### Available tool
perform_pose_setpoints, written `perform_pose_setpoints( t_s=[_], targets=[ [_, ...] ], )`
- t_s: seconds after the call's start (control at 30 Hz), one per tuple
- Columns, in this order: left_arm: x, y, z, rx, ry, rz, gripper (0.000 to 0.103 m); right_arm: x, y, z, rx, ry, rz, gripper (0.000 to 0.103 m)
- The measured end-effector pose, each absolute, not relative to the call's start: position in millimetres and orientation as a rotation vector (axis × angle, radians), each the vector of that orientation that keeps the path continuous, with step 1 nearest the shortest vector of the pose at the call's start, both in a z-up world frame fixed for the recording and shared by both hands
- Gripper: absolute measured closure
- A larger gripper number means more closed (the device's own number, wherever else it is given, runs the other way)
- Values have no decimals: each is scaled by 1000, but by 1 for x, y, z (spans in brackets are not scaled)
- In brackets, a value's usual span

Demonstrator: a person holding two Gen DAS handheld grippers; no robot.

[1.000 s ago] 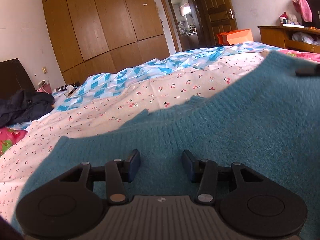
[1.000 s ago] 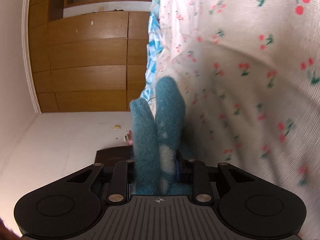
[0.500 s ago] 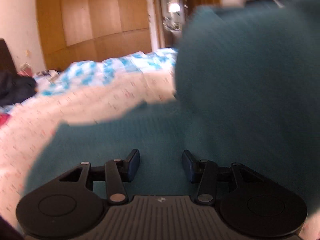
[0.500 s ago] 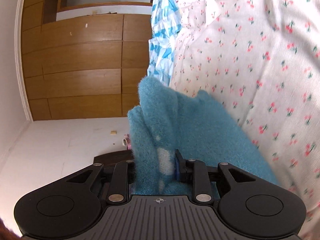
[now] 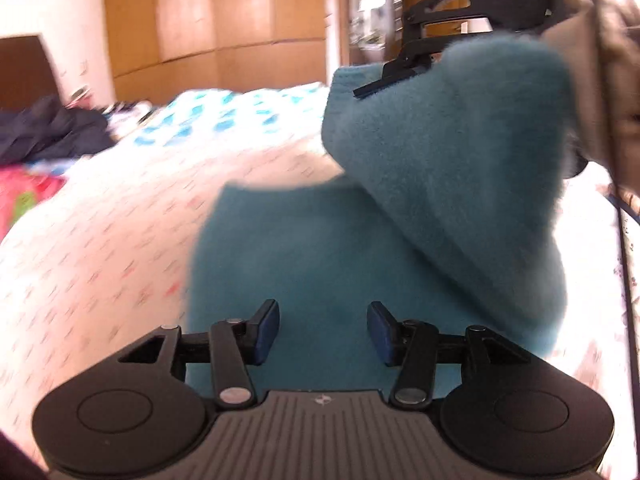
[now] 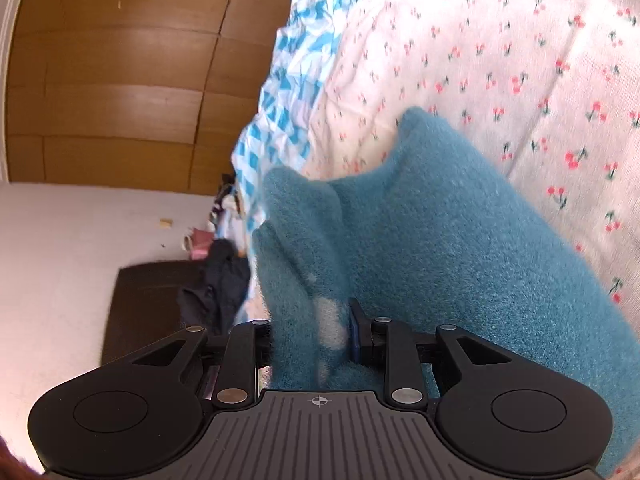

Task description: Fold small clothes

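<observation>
A fuzzy teal sweater point(image 5: 320, 264) lies on a bed with a cherry-print sheet point(image 5: 112, 232). My left gripper point(image 5: 323, 332) is open and empty, low over the sweater's near part. My right gripper point(image 6: 310, 336) is shut on a bunched fold of the sweater point(image 6: 460, 248) and holds it lifted off the sheet point(image 6: 540, 60). In the left wrist view the right gripper point(image 5: 400, 72) shows at upper right, carrying that fold over the flat part of the sweater.
A blue-and-white quilt point(image 5: 224, 116) lies further up the bed. Dark clothes point(image 5: 52, 132) are piled at the far left by a dark headboard point(image 5: 20, 68). A wooden wardrobe point(image 5: 224, 20) stands behind, with an open doorway point(image 5: 368, 4) to its right.
My right gripper has lifted the sweater fold and carried it leftward over the rest of the sweater. My left gripper stayed open and shifted along the sweater.
</observation>
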State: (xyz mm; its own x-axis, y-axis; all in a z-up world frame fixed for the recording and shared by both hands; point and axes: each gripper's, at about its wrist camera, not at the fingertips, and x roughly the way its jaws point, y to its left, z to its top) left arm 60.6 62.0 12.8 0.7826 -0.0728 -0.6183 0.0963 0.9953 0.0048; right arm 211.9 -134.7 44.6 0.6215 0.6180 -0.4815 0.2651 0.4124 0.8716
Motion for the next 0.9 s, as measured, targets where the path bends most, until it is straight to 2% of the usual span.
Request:
perform_pose_setpoints(
  t_s=[0.2, 0.5, 0.7, 0.8, 0.83, 0.9],
  targets=[
    [28, 88, 23, -155, 667, -59, 50, 213, -89, 25, 1039, 983, 232, 76],
    [14, 132, 28, -340, 612, 25, 50, 208, -47, 28, 817, 1012, 263, 71],
    [-4, 137, 33, -330, 458, 92, 50, 200, -29, 37, 696, 1013, 336, 61],
    [-12, 143, 41, -331, 336, 71, 49, 196, -20, 44, 602, 1004, 394, 51],
    [-16, 144, 43, -334, 303, 62, 47, 198, -17, 44, 599, 1013, 419, 47],
    [-22, 145, 45, -343, 254, 43, 42, 206, -13, 41, 611, 1064, 480, 47]
  ],
)
